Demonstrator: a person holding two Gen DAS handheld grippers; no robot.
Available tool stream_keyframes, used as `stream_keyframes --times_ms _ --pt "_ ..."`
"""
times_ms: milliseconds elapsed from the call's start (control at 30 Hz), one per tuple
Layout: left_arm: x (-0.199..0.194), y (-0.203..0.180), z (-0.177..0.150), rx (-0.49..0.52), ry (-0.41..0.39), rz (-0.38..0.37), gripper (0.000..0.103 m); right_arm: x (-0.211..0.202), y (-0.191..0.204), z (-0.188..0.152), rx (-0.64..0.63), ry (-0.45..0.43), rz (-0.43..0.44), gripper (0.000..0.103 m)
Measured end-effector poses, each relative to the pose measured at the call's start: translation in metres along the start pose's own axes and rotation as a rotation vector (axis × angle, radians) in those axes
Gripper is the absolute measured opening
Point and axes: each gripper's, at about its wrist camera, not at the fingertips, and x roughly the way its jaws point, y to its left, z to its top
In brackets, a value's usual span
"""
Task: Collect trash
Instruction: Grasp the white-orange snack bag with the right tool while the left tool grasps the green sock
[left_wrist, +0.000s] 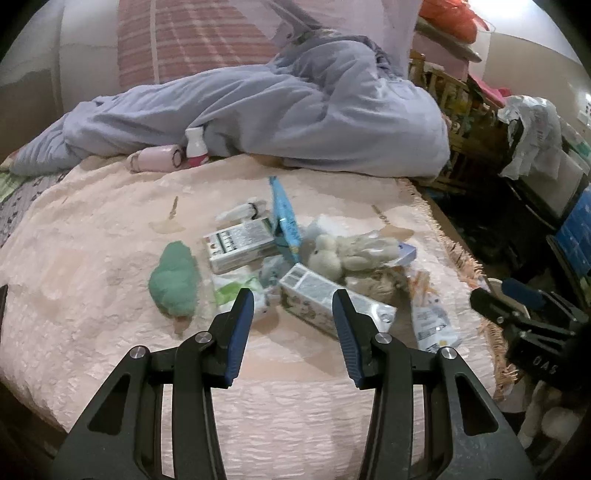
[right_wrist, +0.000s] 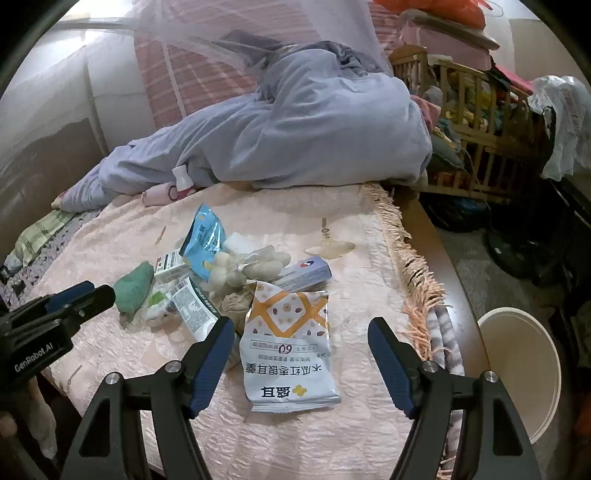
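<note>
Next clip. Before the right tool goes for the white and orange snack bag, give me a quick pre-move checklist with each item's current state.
1. Right tool open, nothing between its fingers: ok.
2. White and orange snack bag lies flat on the pink bedspread, straight ahead of the right tool: ok.
3. Bag clear of other items: not ok; its top edge meets the pile by the blue-grey box.
4. Left tool empty and out of the way, over by the milk carton: ok.
5. Cream bin within view at the bed's right edge, opening unobstructed: ok.
6. Whether the bag is empty: cannot tell.
</note>
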Motion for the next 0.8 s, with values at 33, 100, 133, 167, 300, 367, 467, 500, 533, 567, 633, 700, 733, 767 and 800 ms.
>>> stream_keyframes --times_ms 33,100,133,167,300,367,467,500,533,567,633,700,733,767,800 --pt "0.001 0.003 -0.001 -0.004 0.003 0.003 0.042 0.001 0.000 0.000 -0.001 0.002 0.000 0.073" --pt "0.003 0.011 -0.003 -0.017 0.010 0.012 0.042 0.002 0.002 0.001 -0.002 0.005 0.001 0.073" --pt "0.003 0.016 -0.003 -0.025 0.013 0.018 0.042 0.003 0.002 0.001 -0.003 0.005 0.002 0.073" --pt "0.004 0.018 -0.004 -0.029 0.014 0.021 0.042 0.003 0.003 0.002 -0.004 0.005 0.002 0.073" --pt "0.003 0.031 -0.005 -0.052 0.016 0.030 0.042 0.004 0.005 0.003 -0.009 0.006 0.004 0.074" --pt "0.002 0.036 -0.004 -0.062 0.014 0.029 0.042 0.005 0.006 0.003 -0.013 0.006 0.004 0.074" --pt "0.001 0.047 -0.004 -0.080 0.015 0.028 0.042 0.006 0.006 0.003 -0.014 0.011 0.006 0.074" --pt "0.002 0.051 -0.003 -0.088 0.019 0.026 0.042 0.006 0.004 0.003 -0.013 0.013 0.006 0.075" --pt "0.003 0.056 -0.003 -0.098 0.025 0.020 0.042 0.006 0.002 0.003 -0.010 0.016 0.003 0.075" --pt "0.004 0.059 -0.004 -0.104 0.030 0.015 0.042 0.008 -0.002 0.002 -0.003 0.021 -0.001 0.077" --pt "0.009 0.069 -0.005 -0.120 0.055 0.004 0.043 0.012 -0.010 -0.001 0.013 0.045 -0.006 0.080" --pt "0.014 0.079 -0.008 -0.140 0.074 -0.005 0.042 0.019 -0.019 -0.005 0.035 0.076 -0.003 0.080" --pt "0.017 0.084 -0.009 -0.151 0.085 -0.014 0.043 0.021 -0.021 -0.007 0.040 0.085 -0.001 0.080" --pt "0.019 0.089 -0.011 -0.163 0.097 -0.026 0.043 0.024 -0.023 -0.010 0.045 0.099 0.009 0.080" --pt "0.021 0.093 -0.012 -0.175 0.106 -0.038 0.042 0.028 -0.023 -0.013 0.046 0.110 0.026 0.080"
